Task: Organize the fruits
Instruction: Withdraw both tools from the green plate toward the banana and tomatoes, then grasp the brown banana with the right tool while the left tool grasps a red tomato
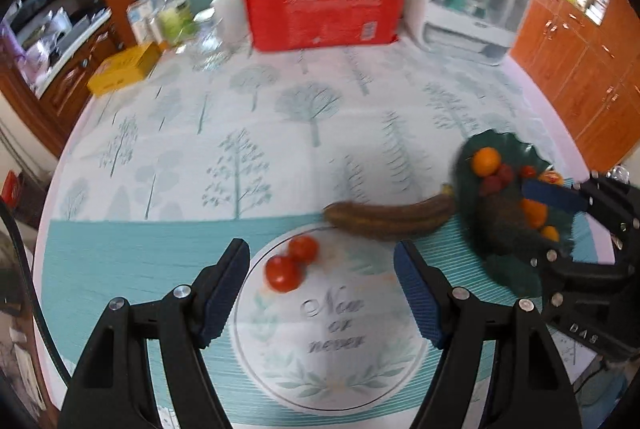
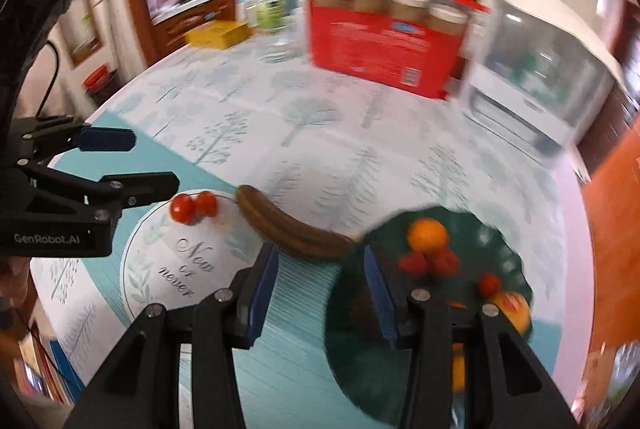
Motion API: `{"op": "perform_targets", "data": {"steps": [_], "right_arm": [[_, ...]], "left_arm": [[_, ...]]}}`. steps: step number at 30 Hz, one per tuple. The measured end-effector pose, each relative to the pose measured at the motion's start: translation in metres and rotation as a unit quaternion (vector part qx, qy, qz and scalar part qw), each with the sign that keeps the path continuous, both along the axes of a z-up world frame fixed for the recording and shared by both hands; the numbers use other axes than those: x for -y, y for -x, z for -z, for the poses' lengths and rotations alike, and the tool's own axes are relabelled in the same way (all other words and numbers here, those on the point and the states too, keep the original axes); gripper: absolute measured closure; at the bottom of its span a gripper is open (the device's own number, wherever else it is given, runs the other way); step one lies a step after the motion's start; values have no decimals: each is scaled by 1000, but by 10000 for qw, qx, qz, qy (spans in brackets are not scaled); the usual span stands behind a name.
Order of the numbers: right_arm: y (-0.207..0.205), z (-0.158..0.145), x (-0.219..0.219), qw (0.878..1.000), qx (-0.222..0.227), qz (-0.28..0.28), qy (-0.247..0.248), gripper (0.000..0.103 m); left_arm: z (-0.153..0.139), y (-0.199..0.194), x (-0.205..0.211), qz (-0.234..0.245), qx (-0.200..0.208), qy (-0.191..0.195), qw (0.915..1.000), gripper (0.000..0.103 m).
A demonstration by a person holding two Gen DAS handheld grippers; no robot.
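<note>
Both tongs, left point(image 1: 322, 293) and right point(image 2: 320, 293), are apart and empty. Banana point(image 2: 292, 227) lies on the tabletop point(image 1: 240, 117), left of the green dish point(image 2: 516, 269). I'd grab it mid-length, squeezing gently.

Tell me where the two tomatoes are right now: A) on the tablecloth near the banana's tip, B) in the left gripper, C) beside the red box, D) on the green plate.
A: the tomatoes lie on the tablecloth just short of the banana tip, ahead of the open left gripper and off the green plate.
</note>
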State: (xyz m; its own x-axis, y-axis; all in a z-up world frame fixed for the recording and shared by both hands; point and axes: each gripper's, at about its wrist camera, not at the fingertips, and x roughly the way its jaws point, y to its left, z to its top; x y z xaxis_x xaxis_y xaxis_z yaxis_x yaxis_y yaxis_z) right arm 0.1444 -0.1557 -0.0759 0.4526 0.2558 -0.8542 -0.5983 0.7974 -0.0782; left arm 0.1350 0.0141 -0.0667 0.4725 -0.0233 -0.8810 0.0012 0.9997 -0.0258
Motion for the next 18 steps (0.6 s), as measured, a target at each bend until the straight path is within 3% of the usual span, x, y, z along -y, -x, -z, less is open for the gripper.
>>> {"op": "perform_targets", "data": {"steps": [9,18], "right_arm": [[-42,63,-39,9882,-522,-1244,730,58],[-50,83,-51,9684,-800,-2163,954,58]], "left_arm": [[60,3,-34,-443,-581,232,9971,30],[88,3,-49,-800,-687,666,9922,30]]}}
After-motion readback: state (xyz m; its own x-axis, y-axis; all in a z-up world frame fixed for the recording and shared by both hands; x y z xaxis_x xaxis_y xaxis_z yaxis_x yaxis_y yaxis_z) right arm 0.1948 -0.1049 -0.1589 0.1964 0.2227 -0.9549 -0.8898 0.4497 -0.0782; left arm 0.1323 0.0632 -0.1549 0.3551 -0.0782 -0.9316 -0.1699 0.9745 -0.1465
